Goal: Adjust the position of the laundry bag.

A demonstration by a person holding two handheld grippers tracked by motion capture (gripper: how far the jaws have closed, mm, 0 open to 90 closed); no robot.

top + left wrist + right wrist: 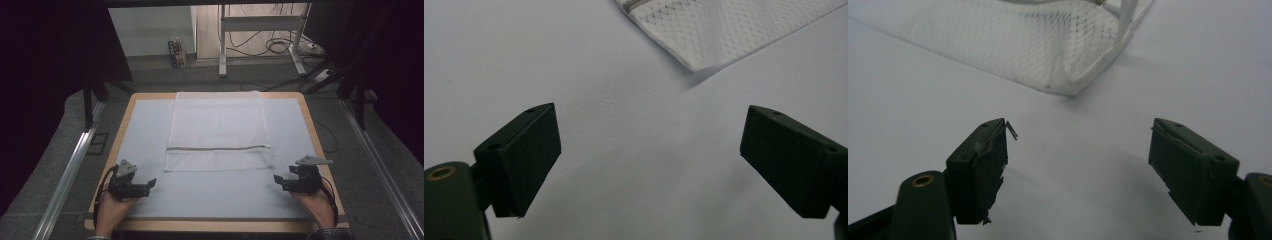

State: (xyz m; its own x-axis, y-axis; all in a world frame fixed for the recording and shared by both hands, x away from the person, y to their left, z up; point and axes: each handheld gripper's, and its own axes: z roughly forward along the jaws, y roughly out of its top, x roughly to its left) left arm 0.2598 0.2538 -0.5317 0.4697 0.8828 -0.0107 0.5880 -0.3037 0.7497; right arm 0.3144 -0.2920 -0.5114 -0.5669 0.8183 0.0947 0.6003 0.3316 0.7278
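Observation:
A white mesh laundry bag (218,131) lies flat on the pale grey table mat (145,130), with a zipper line across its near part. My left gripper (150,184) rests on the mat near the bag's near left corner (704,60), open, nothing between its jaws. My right gripper (278,179) rests by the bag's near right corner (1068,82), open as well and holding nothing. In the left gripper view my gripper (651,155) points at bare mat. In the right gripper view my gripper (1078,165) faces the bag's mesh corner a short way off.
The mat covers a wooden table (312,130) with metal rails (75,160) along both sides. Beyond the far edge stand a white frame's legs (222,45), cables on the floor (277,45) and a small box (176,52).

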